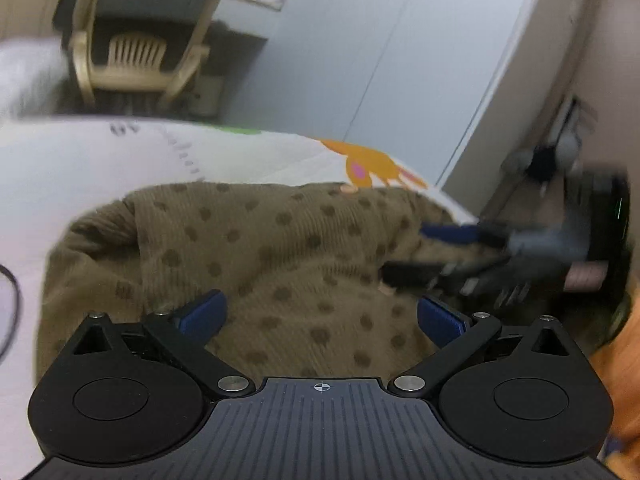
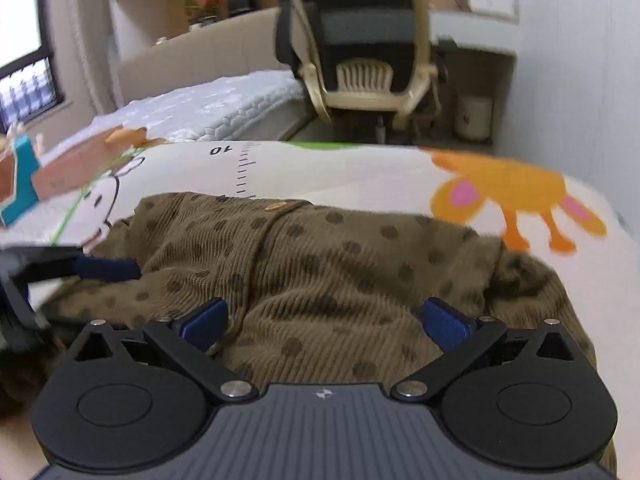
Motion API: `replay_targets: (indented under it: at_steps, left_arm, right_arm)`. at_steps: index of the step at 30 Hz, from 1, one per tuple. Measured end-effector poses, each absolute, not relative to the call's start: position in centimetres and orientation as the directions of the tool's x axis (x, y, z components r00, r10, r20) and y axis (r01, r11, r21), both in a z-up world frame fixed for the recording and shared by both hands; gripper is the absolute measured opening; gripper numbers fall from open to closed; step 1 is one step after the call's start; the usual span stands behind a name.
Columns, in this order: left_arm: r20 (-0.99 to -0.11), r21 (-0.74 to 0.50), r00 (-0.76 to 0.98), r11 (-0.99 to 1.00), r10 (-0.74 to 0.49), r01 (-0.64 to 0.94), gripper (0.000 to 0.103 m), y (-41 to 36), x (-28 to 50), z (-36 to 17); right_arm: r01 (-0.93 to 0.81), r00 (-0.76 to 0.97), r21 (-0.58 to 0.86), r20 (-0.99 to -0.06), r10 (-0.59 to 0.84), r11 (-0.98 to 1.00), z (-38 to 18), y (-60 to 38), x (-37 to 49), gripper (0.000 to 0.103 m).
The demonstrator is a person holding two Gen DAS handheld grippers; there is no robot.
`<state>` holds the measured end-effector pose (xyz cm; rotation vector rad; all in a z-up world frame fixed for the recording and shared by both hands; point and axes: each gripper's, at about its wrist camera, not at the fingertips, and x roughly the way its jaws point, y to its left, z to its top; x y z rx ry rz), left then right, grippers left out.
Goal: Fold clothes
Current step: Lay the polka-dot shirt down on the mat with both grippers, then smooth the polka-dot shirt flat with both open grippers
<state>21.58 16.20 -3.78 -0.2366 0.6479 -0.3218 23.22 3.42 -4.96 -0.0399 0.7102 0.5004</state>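
Lying rumpled on a white play mat with orange cartoon animals (image 2: 360, 176), the olive-brown corduroy garment with dark dots (image 2: 320, 272) fills the near middle. Both the left gripper (image 1: 320, 316) and right gripper (image 2: 326, 320) hover over it, jaws spread wide, holding nothing. A beige chair (image 2: 360, 64) stands far behind.
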Motion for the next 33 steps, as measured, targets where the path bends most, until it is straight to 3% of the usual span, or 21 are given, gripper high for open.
replay_targets:
  at_steps: [5,8,22,28,30,33]
  left_arm:
    - [-0.554,-0.302,0.756,0.93,-0.35,0.209,0.103,16.1,21.5,-3.9]
    - [-0.554,-0.298,0.756,0.931,-0.348,0.21,0.103,16.4,21.4,-3.7]
    - [-0.59,-0.252,0.724,0.933,-0.359,0.258,0.103,16.4,18.9,-2.3]
    - [-0.457,-0.43,0.767,0.867,-0.45,0.252,0.103,18.2,14.8,-0.1]
    - [-0.49,-0.398,0.762,0.886,-0.423,0.237,0.103,17.4,14.2,-0.4]
    - [-0.628,-0.257,0.728,0.956,-0.276,0.14,0.103,15.7,14.2,-2.0]
  right_arm:
    - [-0.434,0.614,0.175,-0.661,0.432,0.884,-3.5,1.9,20.7,0.103]
    - [-0.424,0.625,0.055,-0.705,0.336,0.904,-5.0,2.4,18.6,0.103]
    - [-0.422,0.673,0.103,-0.63,0.388,0.901,-6.4,1.0,17.3,0.103]
    - [-0.422,0.676,0.106,-0.625,0.391,0.9,-6.5,1.0,17.3,0.103]
    - [-0.419,0.681,0.088,-0.628,0.377,0.904,-6.6,1.2,17.1,0.103]
    - [-0.413,0.688,0.037,-0.641,0.339,0.91,-6.5,1.9,16.3,0.103]
